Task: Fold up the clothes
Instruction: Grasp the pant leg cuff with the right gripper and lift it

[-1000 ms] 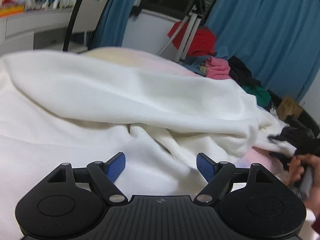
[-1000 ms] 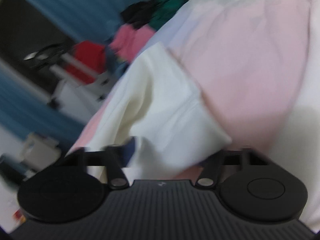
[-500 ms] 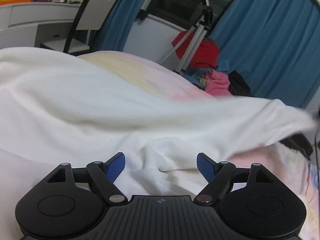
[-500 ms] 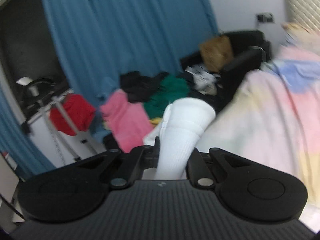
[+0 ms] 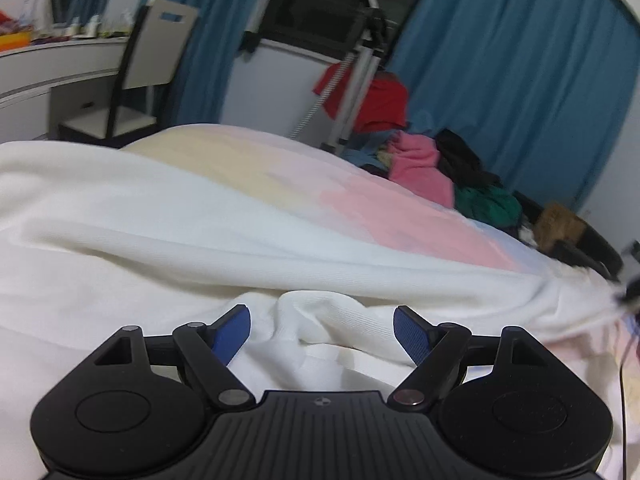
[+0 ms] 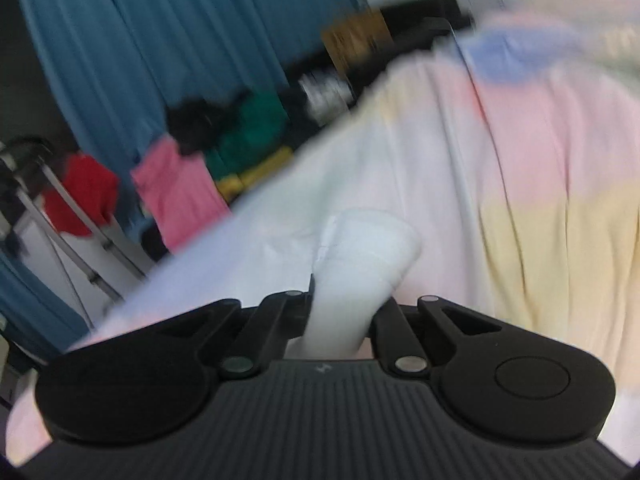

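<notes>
Right tongs [image 6: 340, 312] pinch a cuff of the soft, limp white garment [image 5: 160, 240]; left tongs [image 5: 322, 332], at frame bottom, gape wide over a graspable ridge.

Readable text: none in either view.
Gripper bodies: small moulded marks only, no letters or numbers legible.
Desk items: too blurred to read.

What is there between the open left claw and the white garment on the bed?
Nothing visible. The left claw is open just above the white garment, with a raised fold of it directly between the blue pads. The right claw is shut on the garment's cuff.
</notes>
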